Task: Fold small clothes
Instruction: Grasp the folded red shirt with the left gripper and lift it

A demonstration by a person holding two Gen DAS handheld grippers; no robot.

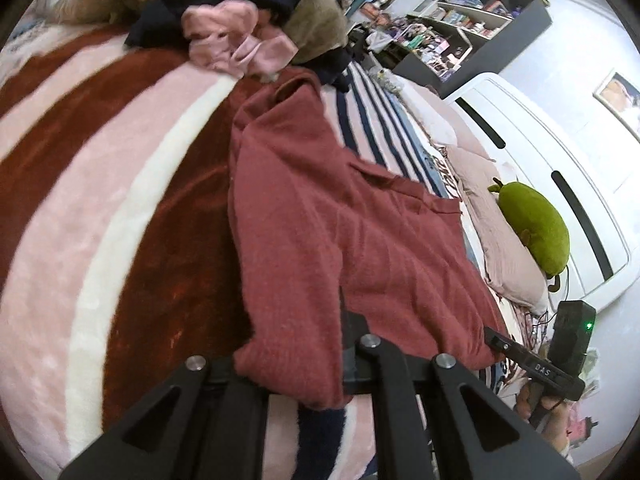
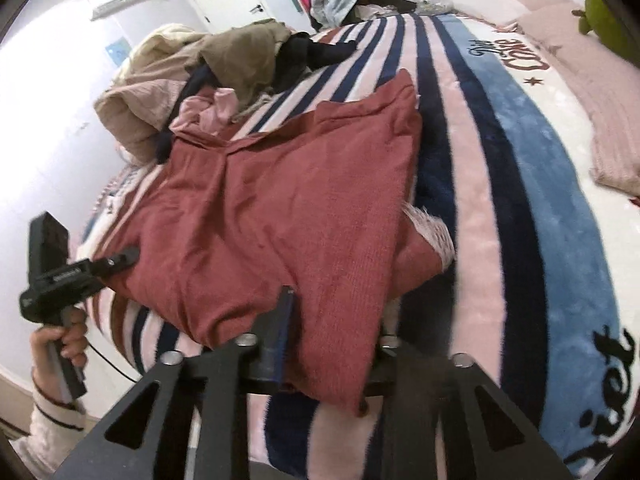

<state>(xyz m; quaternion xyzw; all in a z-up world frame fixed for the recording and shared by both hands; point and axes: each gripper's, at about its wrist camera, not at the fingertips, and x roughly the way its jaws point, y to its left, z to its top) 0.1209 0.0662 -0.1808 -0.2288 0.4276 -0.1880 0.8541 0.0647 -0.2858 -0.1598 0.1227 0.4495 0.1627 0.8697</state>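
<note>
Striped plush blanket [image 2: 500, 200] is covering the bed and carrying everything, its bands running pink, rust, navy and blue.

Nearest the cameras, both tools are sitting at the near hem of the red sweater [image 1: 320, 220]. The left gripper [image 1: 348, 344] is pinching that hem, its jaws closed on the knit. The right gripper [image 2: 332, 344] has the other near corner draped between its fingers, but its jaws are standing apart, so I cannot say that it is truly holding.

Risks, as I judge them: if the right side is gripping loosely while the left is pulling, the hem will be slipping out and the fold will be going crooked. The thick pile may also be dragging at the knit and bunching the underside layer, and one jaw might be catching the blanket along with the sweater.

Further out, the sweater is lying roughly flat across the stripes, a soft ribbed knit, already partly doubled, with a seam or flap ridge crossing its middle and rumpled far corners. Beyond its far edge a heap of unfolded clothes [image 1: 240, 40] is waiting, close enough to be getting tangled in.
</note>
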